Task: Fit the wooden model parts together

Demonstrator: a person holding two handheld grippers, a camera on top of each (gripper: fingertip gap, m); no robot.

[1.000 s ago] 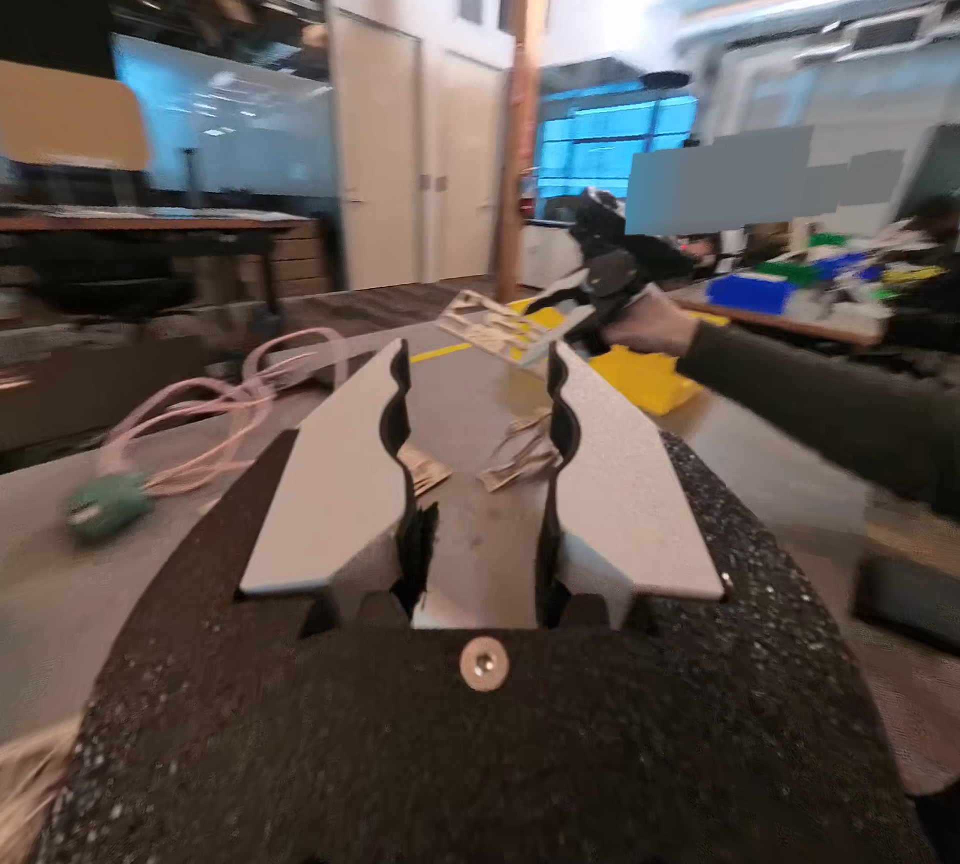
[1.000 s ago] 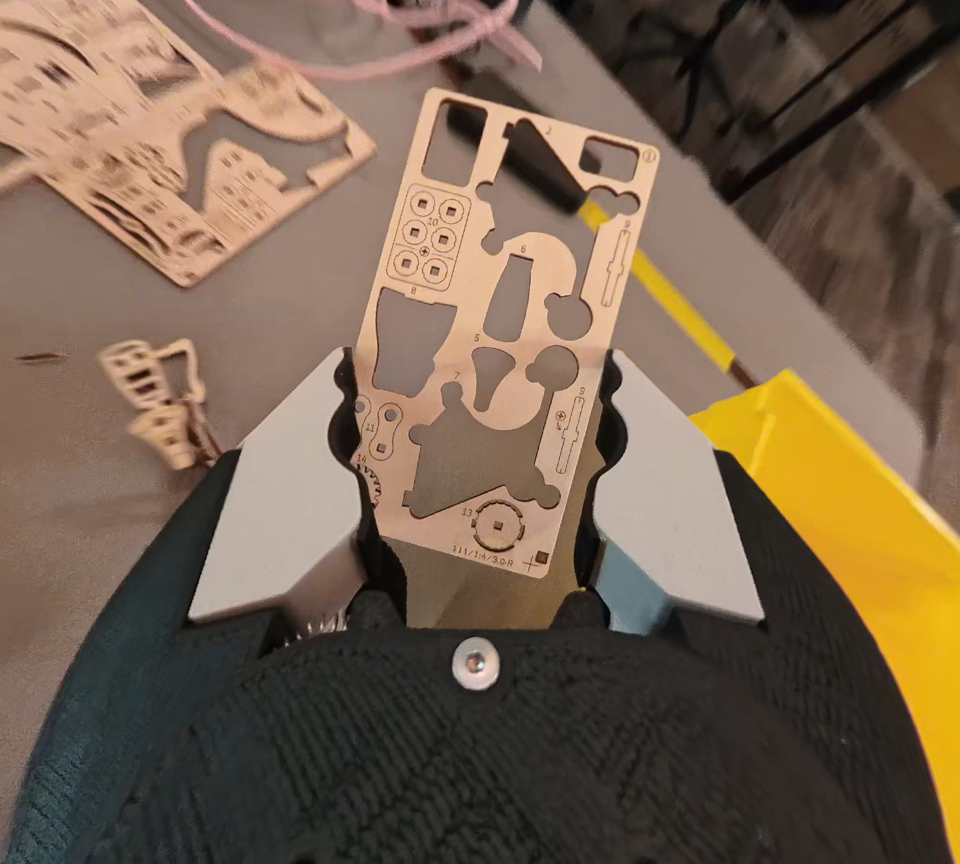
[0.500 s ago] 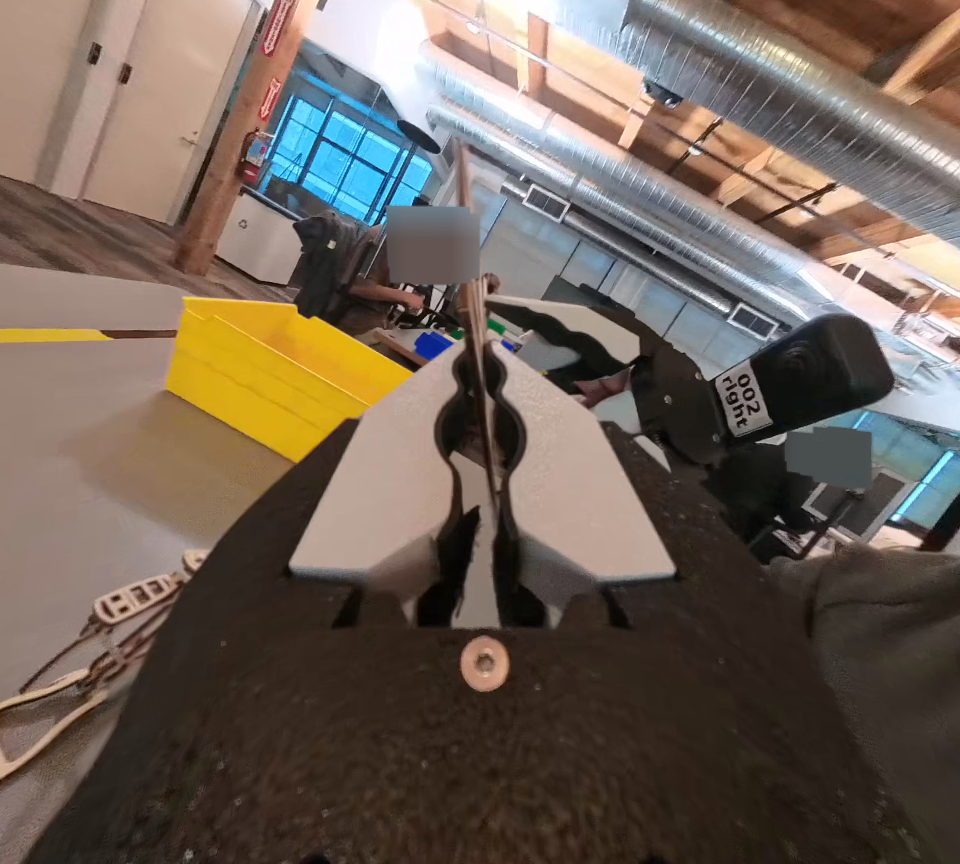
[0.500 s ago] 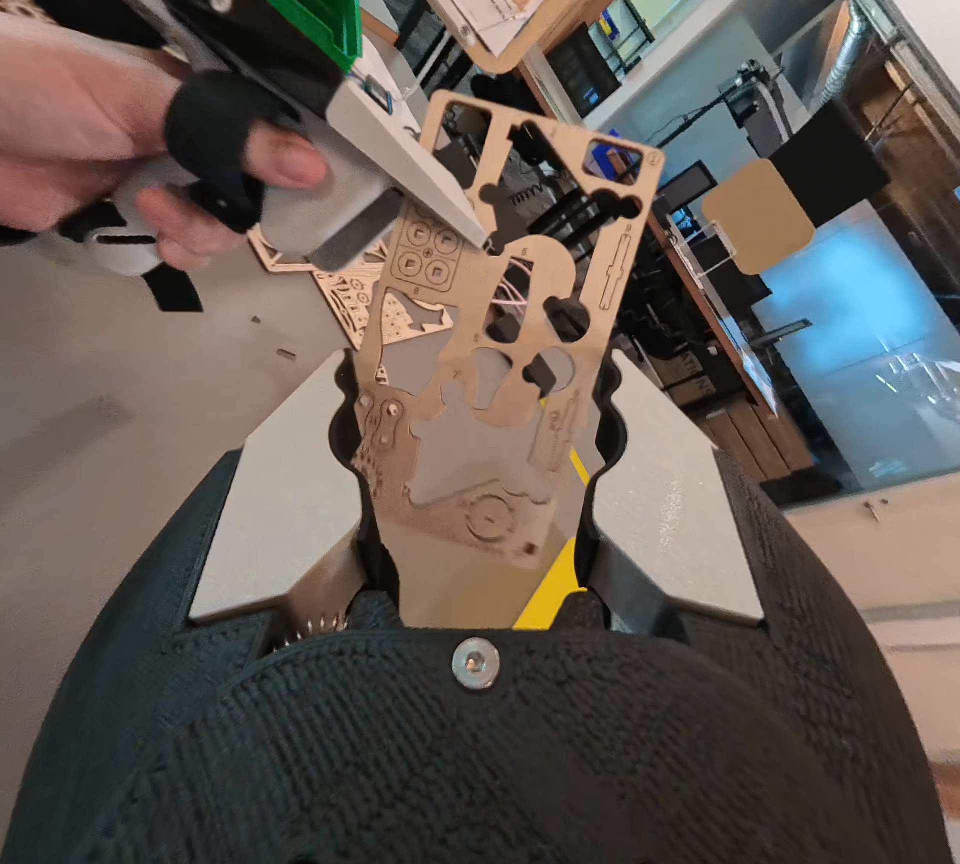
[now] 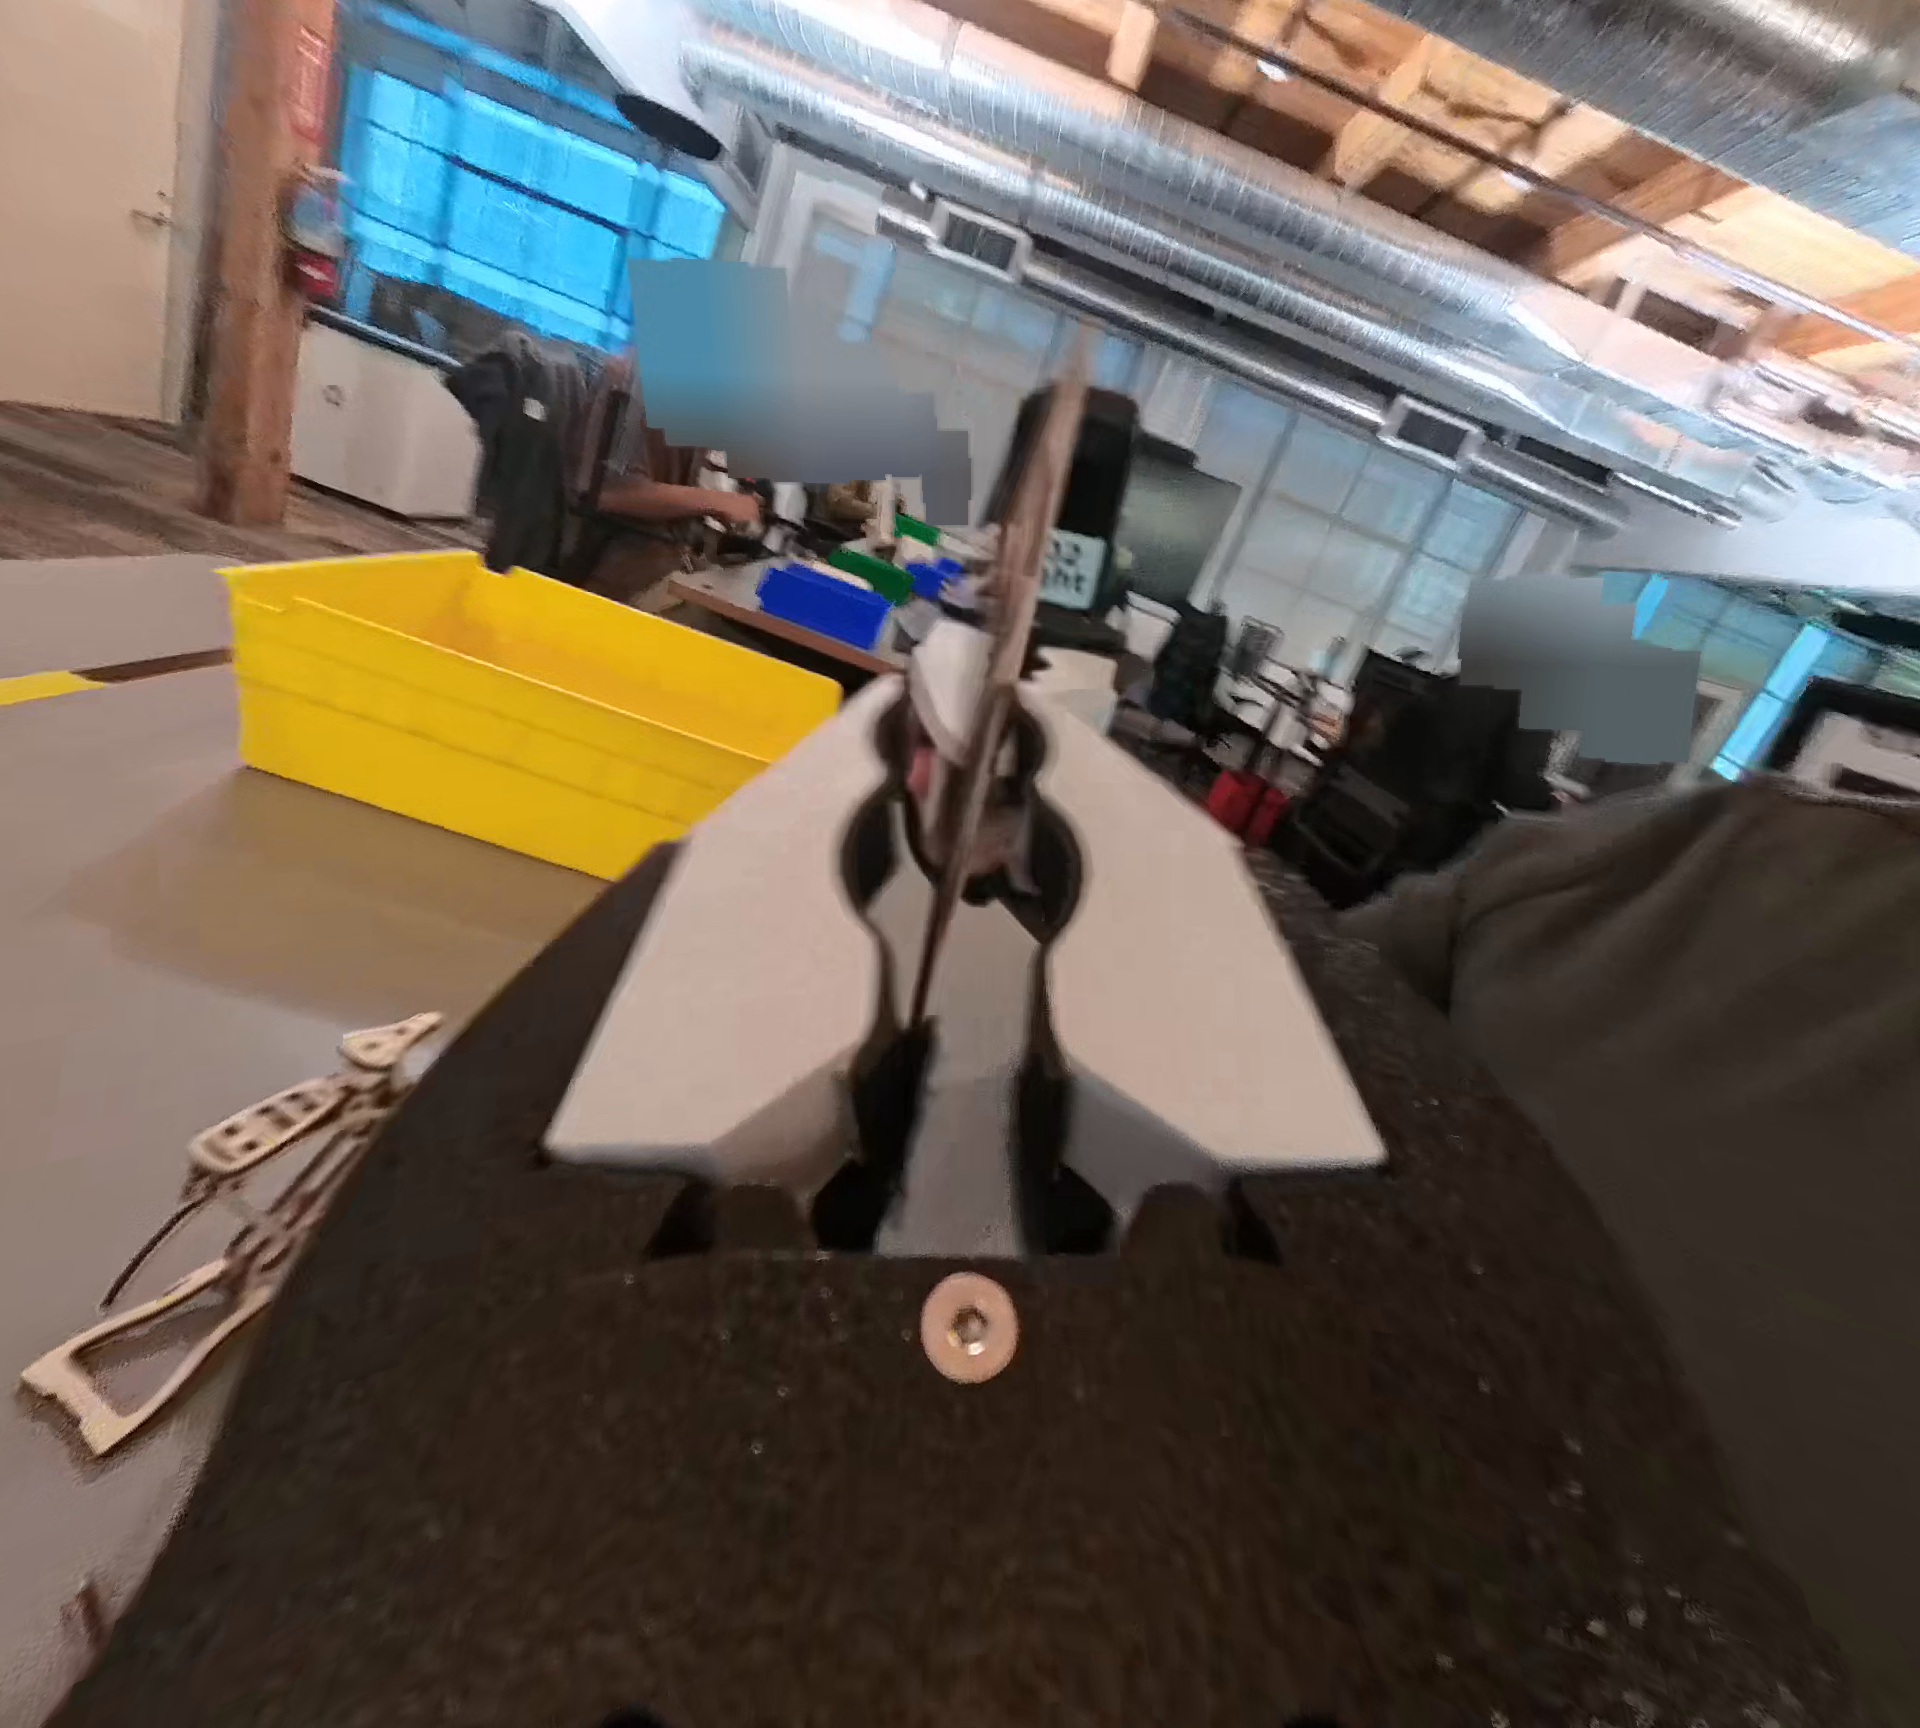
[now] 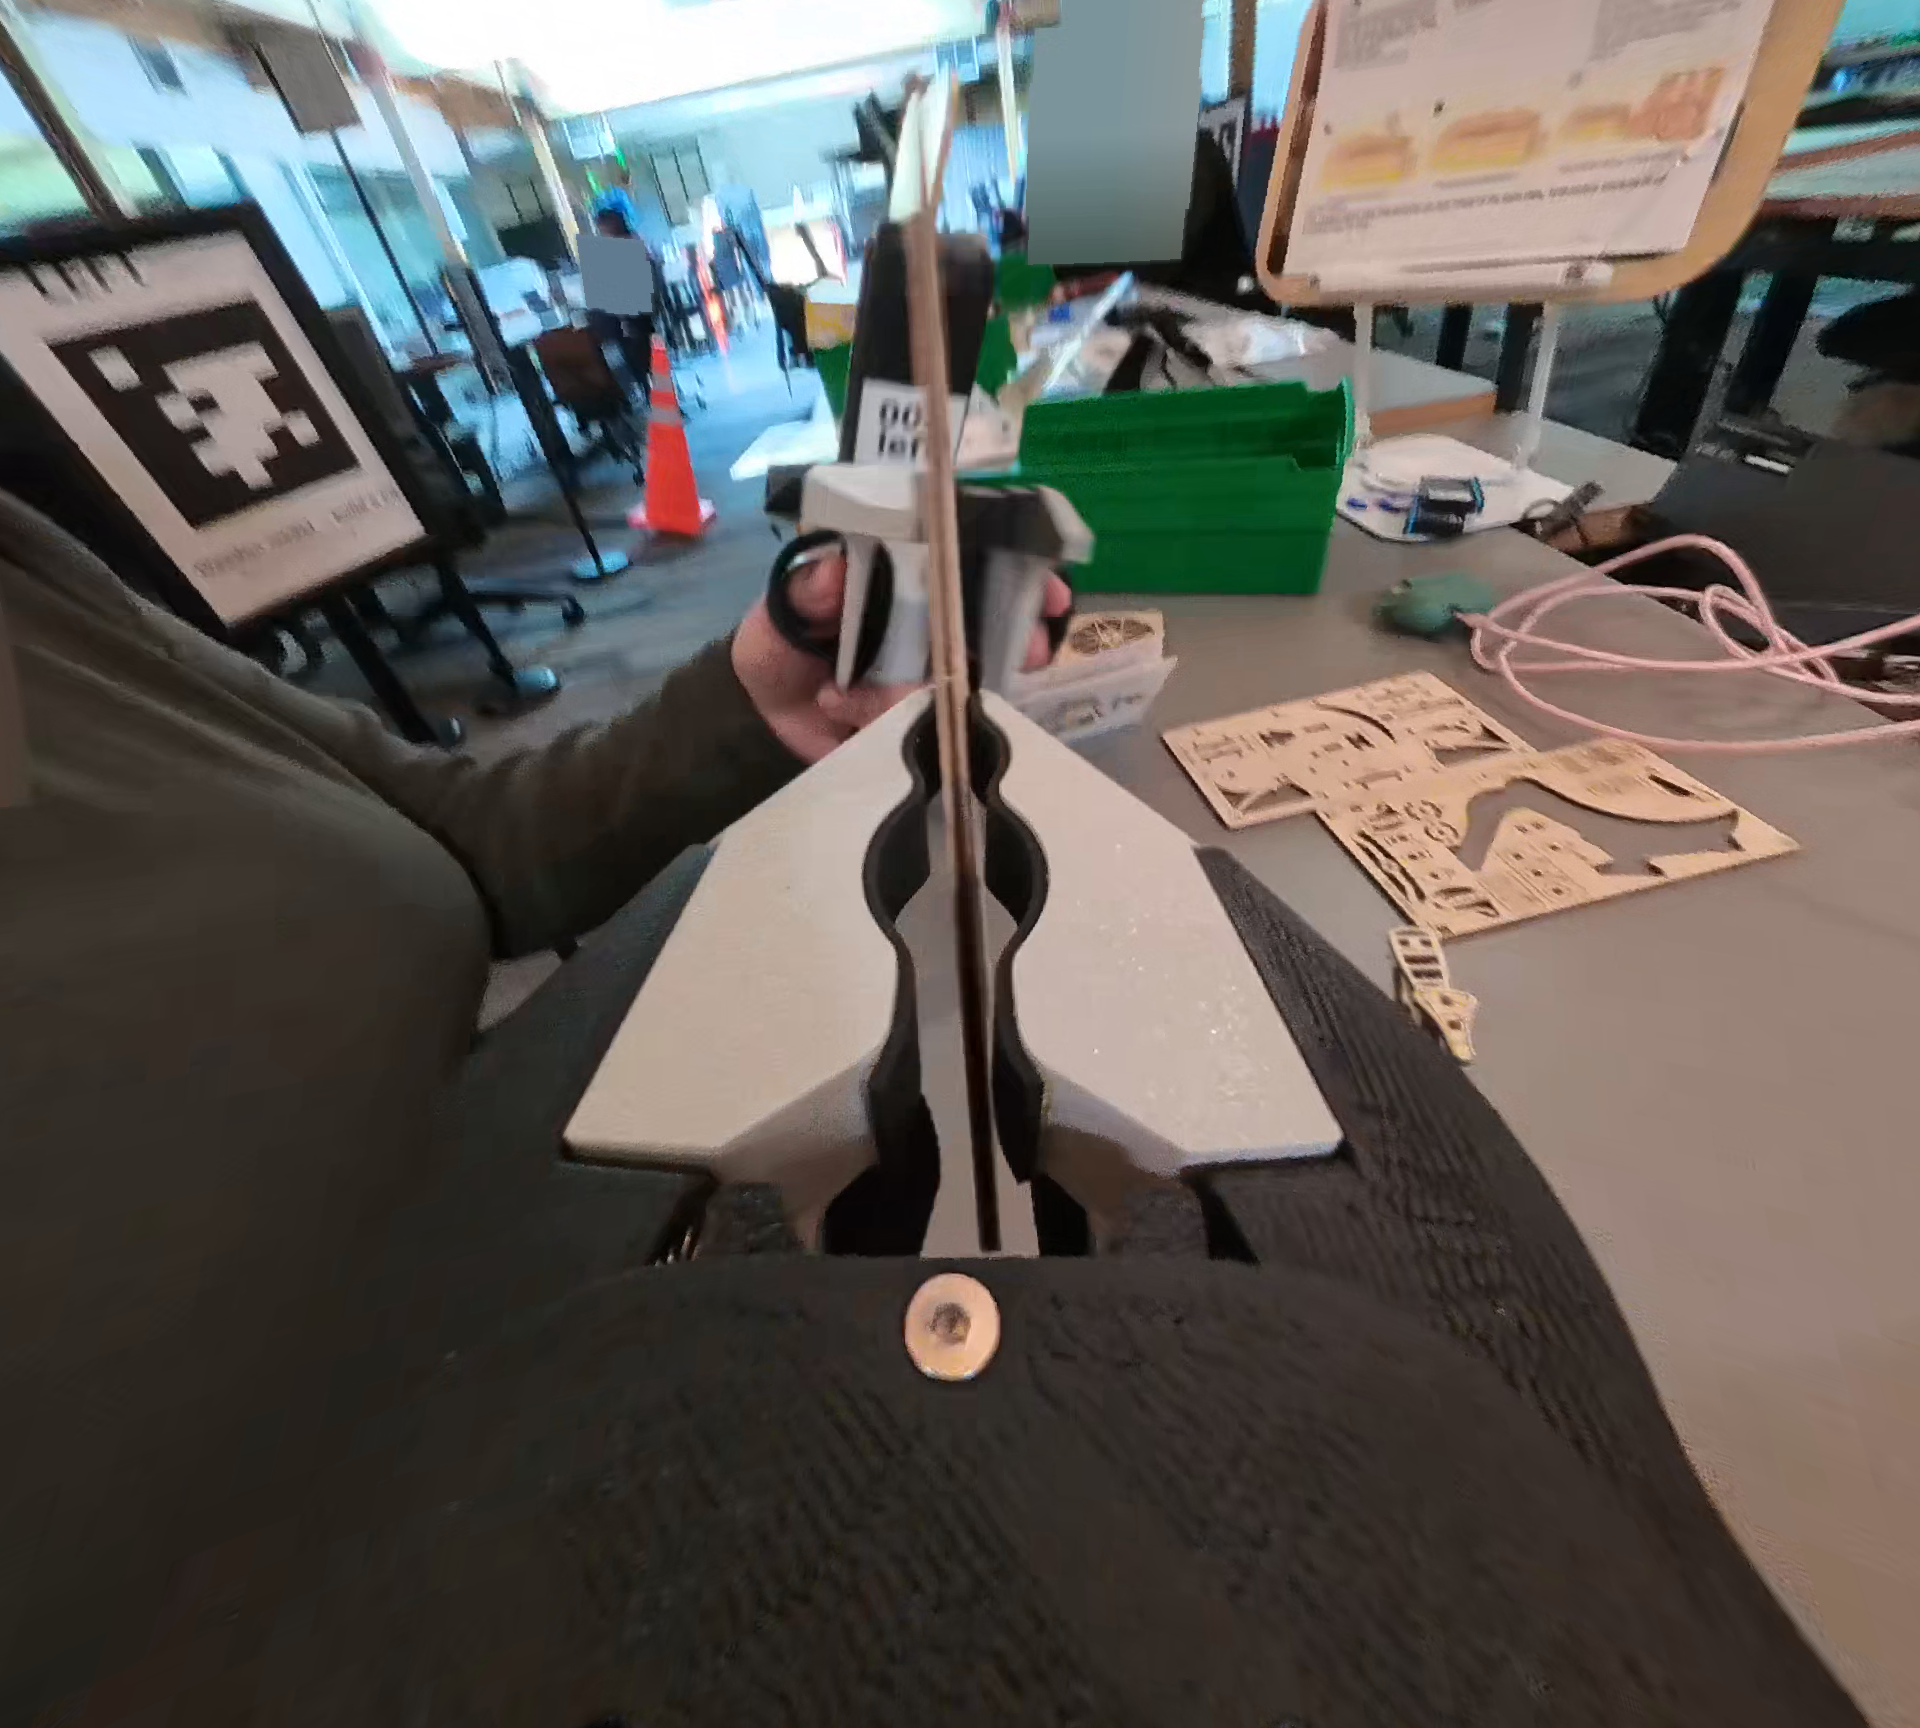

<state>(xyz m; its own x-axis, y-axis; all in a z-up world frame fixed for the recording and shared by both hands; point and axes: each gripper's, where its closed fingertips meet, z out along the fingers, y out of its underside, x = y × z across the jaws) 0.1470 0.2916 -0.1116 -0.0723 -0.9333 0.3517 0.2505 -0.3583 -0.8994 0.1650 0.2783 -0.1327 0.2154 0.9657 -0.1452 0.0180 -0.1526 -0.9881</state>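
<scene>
Plywood thin punched sheet [image 6: 951,743] stands edge-on at 12 o'clock, pinched by my right gripper [image 6: 954,748] and left gripper [image 5: 971,743]; no parts joined yet, I judge.

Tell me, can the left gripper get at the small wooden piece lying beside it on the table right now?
Probably not yet: the left gripper looks clamped on the wooden sheet, so the small wooden piece, though nearby and unobstructed, needs a free gripper.
</scene>
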